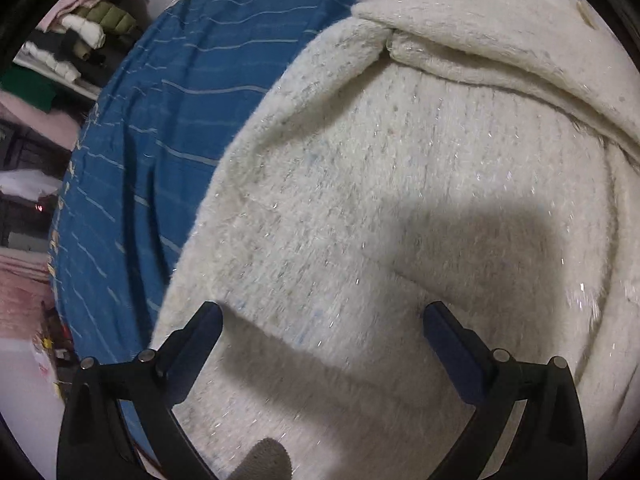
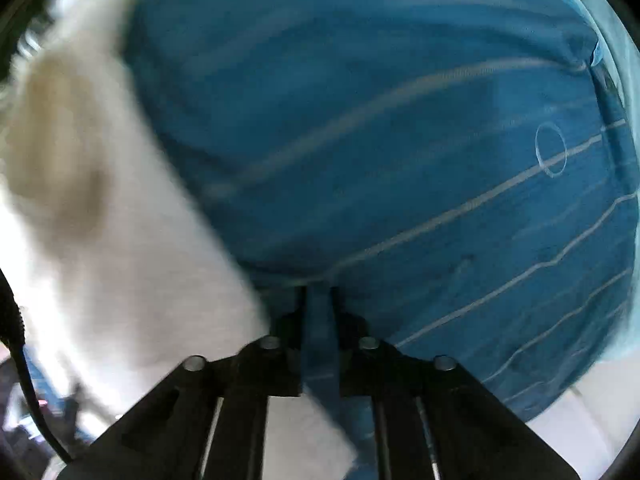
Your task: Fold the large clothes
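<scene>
The cream knit sweater [image 1: 400,184] lies spread on the blue striped bed sheet [image 1: 168,128], with 1 part already folded across its upper half. The left tongs [image 1: 322,320] hover released above the knit, jaws wide apart and gripping nothing. In the right wrist view, the right tongs [image 2: 318,308] are nearly closed, and a strip of blue fabric runs between the jaws; this looks like the bed sheet [image 2: 400,140] pinched instead of the sweater [image 2: 100,240], whose blurred edge sits just beside them on the left.

The main risk is that a lift by the right tongs would drag the sheet up, shifting the sweater and spoiling the fold already made. The fluffy, loosely knit fabric is also likely to snag or stretch if pinched at 1 thin layer, and with the left tongs holding nothing, a one-sided pull could skew the garment.
</scene>
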The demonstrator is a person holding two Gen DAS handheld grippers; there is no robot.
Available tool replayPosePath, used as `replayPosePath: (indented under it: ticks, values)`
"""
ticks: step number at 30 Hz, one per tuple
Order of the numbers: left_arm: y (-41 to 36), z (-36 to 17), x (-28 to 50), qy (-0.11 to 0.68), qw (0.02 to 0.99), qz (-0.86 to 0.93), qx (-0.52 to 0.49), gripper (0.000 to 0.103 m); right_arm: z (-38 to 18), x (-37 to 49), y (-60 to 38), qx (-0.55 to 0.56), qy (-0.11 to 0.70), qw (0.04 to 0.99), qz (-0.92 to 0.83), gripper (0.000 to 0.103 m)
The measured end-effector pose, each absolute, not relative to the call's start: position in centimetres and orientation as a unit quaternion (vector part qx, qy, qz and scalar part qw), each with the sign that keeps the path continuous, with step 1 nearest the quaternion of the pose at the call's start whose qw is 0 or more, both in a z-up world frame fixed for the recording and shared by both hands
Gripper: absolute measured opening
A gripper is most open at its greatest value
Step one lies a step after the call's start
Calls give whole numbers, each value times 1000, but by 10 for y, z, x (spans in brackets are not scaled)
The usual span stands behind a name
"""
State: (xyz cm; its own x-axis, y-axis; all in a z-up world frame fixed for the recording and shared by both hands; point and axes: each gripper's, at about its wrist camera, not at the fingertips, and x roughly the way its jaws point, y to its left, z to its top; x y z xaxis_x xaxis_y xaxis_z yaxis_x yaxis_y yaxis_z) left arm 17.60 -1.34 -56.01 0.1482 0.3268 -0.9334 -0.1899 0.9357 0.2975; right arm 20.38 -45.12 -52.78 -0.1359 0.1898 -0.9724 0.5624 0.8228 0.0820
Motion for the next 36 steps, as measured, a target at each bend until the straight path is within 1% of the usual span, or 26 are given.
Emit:
replayPosePath:
  ticks: [1, 2, 3, 4, 6, 7, 8, 9, 10, 14, 16, 17, 18, 19, 20, 22, 23, 27, 29, 31, 33, 34, 35, 36]
  values:
    - [-9, -562, 178, 629, 757, 173, 45, 103, -515, 209, -451, 281, 722, 619, -132, 37]
    - [-7, -564, 178, 626, 759, 177, 31, 103, -502, 217, -450, 308, 704, 632, -108, 59]
    - [-4, -564, 178, 621, 762, 182, 15, 103, -496, 222, -448, 318, 694, 640, -93, 67]
    - [-3, -565, 177, 620, 763, 184, 9, 103, -494, 228, -445, 321, 689, 644, -81, 71]
    - [-3, -566, 176, 616, 765, 188, 4, 103, -506, 238, -433, 329, 705, 626, -46, 71]
    - [-5, -564, 175, 613, 767, 190, 6, 103, -520, 236, -434, 335, 722, 604, -36, 70]
    - [-4, -564, 173, 611, 768, 191, 8, 103, -535, 236, -427, 339, 735, 586, -28, 48]
    - [-5, -564, 173, 610, 769, 191, 10, 103, -545, 234, -422, 316, 749, 581, -35, 14]
    - [-6, -563, 173, 612, 767, 191, 12, 103, -549, 230, -423, 299, 755, 582, -48, 6]
    - [-8, -562, 175, 615, 762, 203, 20, 103, -545, 212, -435, 301, 746, 590, -69, 6]
    - [-16, -560, 175, 616, 756, 219, 29, 103, -536, 225, -433, 287, 753, 591, -41, 8]
    - [-20, -560, 176, 617, 753, 226, 36, 103, -529, 234, -432, 288, 753, 591, -22, 14]
    - [-24, -559, 177, 618, 749, 234, 45, 103, -527, 248, -440, 285, 753, 593, -12, 16]
    - [-28, -558, 178, 619, 744, 245, 53, 103, -516, 255, -445, 285, 747, 600, -1, 22]
    - [-31, -557, 179, 620, 740, 255, 60, 103, -504, 269, -451, 292, 735, 611, 11, 37]
    - [-39, -556, 181, 621, 729, 278, 72, 103, -486, 299, -467, 323, 705, 631, 30, 52]
    - [-41, -554, 182, 620, 726, 289, 74, 103, -482, 317, -477, 348, 688, 636, 40, 53]
    - [-48, -542, 184, 607, 719, 332, 58, 103, -499, 403, -523, 444, 639, 624, 70, 53]
    - [-53, -536, 184, 596, 720, 352, 58, 103, -521, 446, -526, 493, 632, 590, 97, 53]
    - [-58, -537, 187, 590, 717, 366, 69, 103, -553, 462, -520, 522, 636, 558, 109, 53]
    - [-63, -544, 189, 591, 712, 370, 79, 103, -573, 464, -493, 529, 653, 530, 115, 53]
    - [-65, -550, 190, 594, 709, 371, 86, 103, -574, 470, -488, 522, 654, 534, 122, 39]
    - [-65, -554, 191, 596, 707, 370, 90, 103, -566, 472, -478, 481, 666, 557, 125, 10]
    - [-65, -557, 191, 596, 706, 371, 93, 103, -550, 468, -474, 430, 668, 594, 124, 10]
